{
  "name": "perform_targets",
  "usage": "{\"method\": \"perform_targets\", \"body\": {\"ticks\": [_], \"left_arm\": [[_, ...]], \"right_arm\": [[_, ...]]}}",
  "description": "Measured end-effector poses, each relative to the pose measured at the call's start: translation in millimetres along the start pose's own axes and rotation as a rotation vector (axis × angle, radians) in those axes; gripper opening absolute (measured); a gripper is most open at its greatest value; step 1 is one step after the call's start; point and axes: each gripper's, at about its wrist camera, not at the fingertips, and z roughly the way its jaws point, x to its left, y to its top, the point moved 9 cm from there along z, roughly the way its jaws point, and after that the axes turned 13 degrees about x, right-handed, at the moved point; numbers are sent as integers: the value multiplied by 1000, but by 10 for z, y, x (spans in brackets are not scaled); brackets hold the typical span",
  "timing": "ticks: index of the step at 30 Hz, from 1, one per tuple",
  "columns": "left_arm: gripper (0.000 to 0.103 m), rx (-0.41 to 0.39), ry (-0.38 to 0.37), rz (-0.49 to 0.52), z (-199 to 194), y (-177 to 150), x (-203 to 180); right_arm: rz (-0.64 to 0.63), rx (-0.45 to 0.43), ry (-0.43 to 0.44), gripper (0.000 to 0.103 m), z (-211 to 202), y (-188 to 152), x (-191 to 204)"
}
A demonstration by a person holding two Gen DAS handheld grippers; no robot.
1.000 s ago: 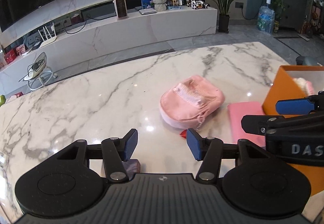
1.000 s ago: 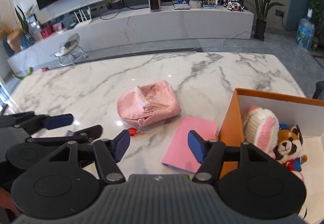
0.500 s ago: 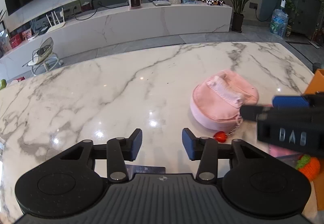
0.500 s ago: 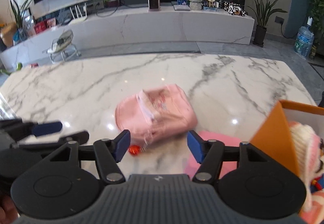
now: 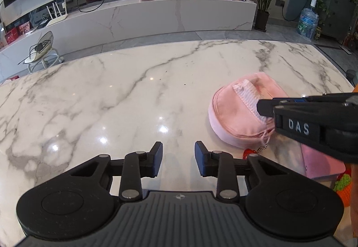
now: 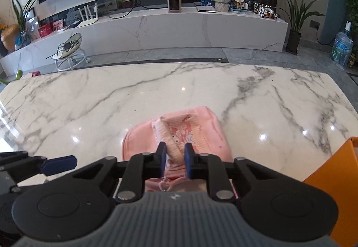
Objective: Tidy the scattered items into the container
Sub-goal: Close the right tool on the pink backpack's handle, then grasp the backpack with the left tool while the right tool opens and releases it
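Observation:
A pink fabric bag (image 6: 201, 126) lies on the marble table (image 6: 111, 101). My right gripper (image 6: 175, 157) is shut on the bag's striped pink strap (image 6: 166, 135), which stands up between the blue pads. In the left wrist view the right gripper (image 5: 260, 108) reaches in from the right over the bag (image 5: 235, 112). My left gripper (image 5: 178, 157) hovers over bare marble left of the bag; its jaws are closing with nothing between them. The orange box (image 6: 331, 177) stands at the right.
A red charm (image 5: 249, 153) hangs from the bag's zip. A pink notebook (image 5: 322, 166) lies flat beside the box, and an orange and green crocheted toy (image 5: 342, 186) sits at its corner. The table's far edge drops to a grey floor.
My right gripper moved left and down onto the pink bag and shut on its strap. My left gripper shifted left, away from the bag, and its jaws narrowed.

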Motion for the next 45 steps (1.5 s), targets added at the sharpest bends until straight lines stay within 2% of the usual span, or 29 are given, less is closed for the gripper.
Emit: {"method": "perform_targets", "body": {"ticks": [3, 11, 19, 24, 26, 27, 29, 30, 31, 32, 34, 38, 45], "left_arm": [[36, 11, 27, -5, -81, -62, 48], [37, 20, 92, -31, -495, -359, 220], [36, 13, 33, 23, -932, -620, -14], [36, 24, 7, 46, -1056, -807, -185], [37, 22, 3, 53, -1091, -854, -229], [37, 21, 0, 56, -1102, -872, -246], [40, 22, -8, 62, -1116, -905, -268], [49, 21, -16, 68, -1120, -920, -286], [61, 22, -28, 79, -1117, -935, -321], [64, 22, -38, 93, -1111, -958, -364], [64, 24, -44, 121, -1091, -1003, -448], [65, 47, -32, 163, -1003, -1092, -530], [64, 81, -38, 132, -829, -1105, -486]], "right_arm": [[-20, 10, 22, 10, -81, -79, 52], [-110, 96, 116, 9, -467, -625, 305], [-234, 169, 206, 9, -896, -1278, 638], [-263, 156, 189, 12, -1115, -1450, 709], [-264, 132, 155, 14, -1210, -1465, 654], [-261, 123, 137, 21, -1244, -1465, 610], [-240, 111, 91, 26, -1291, -1483, 498], [-227, 108, 65, 26, -1302, -1493, 431], [-211, 105, 36, 27, -1307, -1504, 357], [-192, 102, 1, 29, -1304, -1518, 281], [-168, 85, -86, 36, -1300, -1541, 143], [-132, 46, -221, 37, -1256, -1519, -23], [-141, 41, -412, 41, -1077, -1452, -81]]}}
